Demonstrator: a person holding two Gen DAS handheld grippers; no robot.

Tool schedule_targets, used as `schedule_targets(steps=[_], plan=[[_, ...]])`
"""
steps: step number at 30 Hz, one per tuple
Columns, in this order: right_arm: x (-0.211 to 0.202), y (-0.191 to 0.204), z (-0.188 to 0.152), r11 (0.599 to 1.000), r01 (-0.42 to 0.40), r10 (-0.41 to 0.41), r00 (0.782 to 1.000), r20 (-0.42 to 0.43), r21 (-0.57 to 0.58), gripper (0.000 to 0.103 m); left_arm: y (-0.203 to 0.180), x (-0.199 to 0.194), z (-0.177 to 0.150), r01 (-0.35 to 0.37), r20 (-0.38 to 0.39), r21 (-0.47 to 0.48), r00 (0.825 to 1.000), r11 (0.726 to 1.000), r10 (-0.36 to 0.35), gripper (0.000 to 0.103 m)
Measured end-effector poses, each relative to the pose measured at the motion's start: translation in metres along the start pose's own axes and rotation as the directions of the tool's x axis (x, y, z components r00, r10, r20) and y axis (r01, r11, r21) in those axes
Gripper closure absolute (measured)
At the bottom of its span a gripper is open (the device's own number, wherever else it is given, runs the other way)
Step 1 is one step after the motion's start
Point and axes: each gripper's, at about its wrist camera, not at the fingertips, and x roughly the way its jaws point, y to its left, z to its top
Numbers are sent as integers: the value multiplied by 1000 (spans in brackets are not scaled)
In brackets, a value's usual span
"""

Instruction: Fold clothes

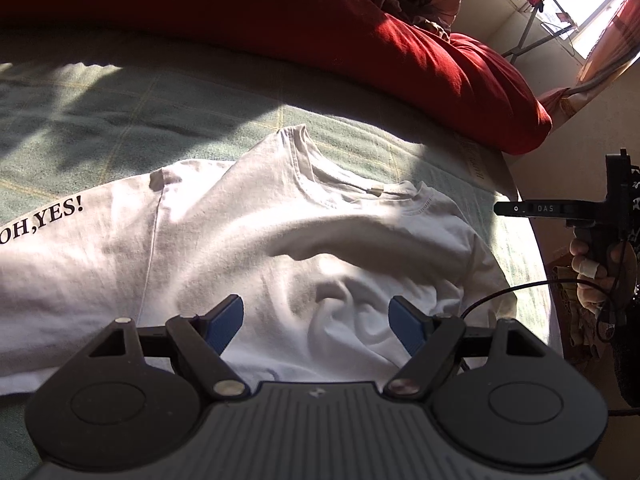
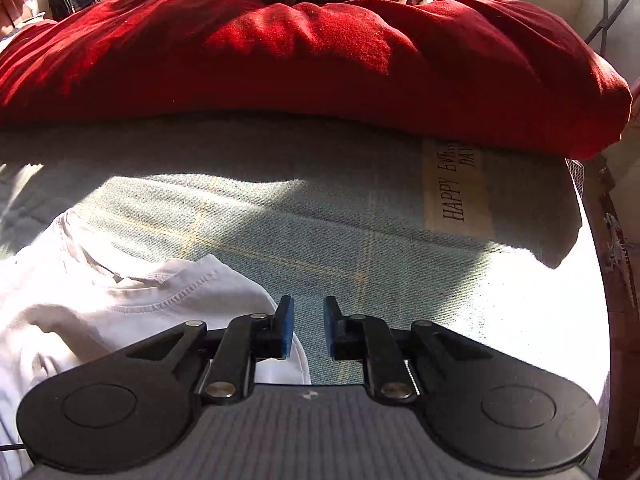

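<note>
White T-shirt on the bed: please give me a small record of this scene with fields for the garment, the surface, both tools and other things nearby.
garment: white cotton T-shirt, partly folded, wrinkled, black print "OH,YES!"
surface: green checked bedspread
left tool: left tool open, over the shirt, holding nothing
right tool: right tool open with a narrow gap, empty, beside the shirt's edge
nearby: big red pillow behind; beige label printed "HAPPY"

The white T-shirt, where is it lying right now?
The white T-shirt lies spread on the green checked bedcover, before the red blanket, under the open left tongs; right view shows it lower left.
</note>
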Motion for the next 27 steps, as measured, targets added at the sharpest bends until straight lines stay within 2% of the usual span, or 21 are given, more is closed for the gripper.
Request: schedule_targets(steps=[3,7,11,14,17,21,23,27], plan=[[-10,-24,-22,999,12,-10,998,-60,37,82,-4,2,0,14,-3,-10,1000,1000,-14,24],[-15,-51,-73,994,15,2,987,-160,105,81,-19,8,-3,37,-21,16,999,999,-36,24],[-13,-61,-126,989,34,1,972,-234,144,81,-40,13,-7,49,-47,62,998,997,-46,24],[-22,-62,-151,976,-11,65,968,-243,218,82,-55,15,-10,54,-65,99,997,994,-48,24],[-41,-55,-165,961,-82,141,967,-213,263,81,-70,16,-13,68,-75,124,995,990,-59,24],[-48,-28,-184,946,-177,243,942,-232,271,81,-89,18,-19,92,-81,145,993,985,-81,24],[-47,-14,-194,952,-187,248,934,-258,241,81,-97,18,-22,102,-84,156,992,982,-90,24],[-59,0,-203,964,-186,230,942,-243,192,79,-107,15,-29,107,-88,173,992,979,-93,24]])
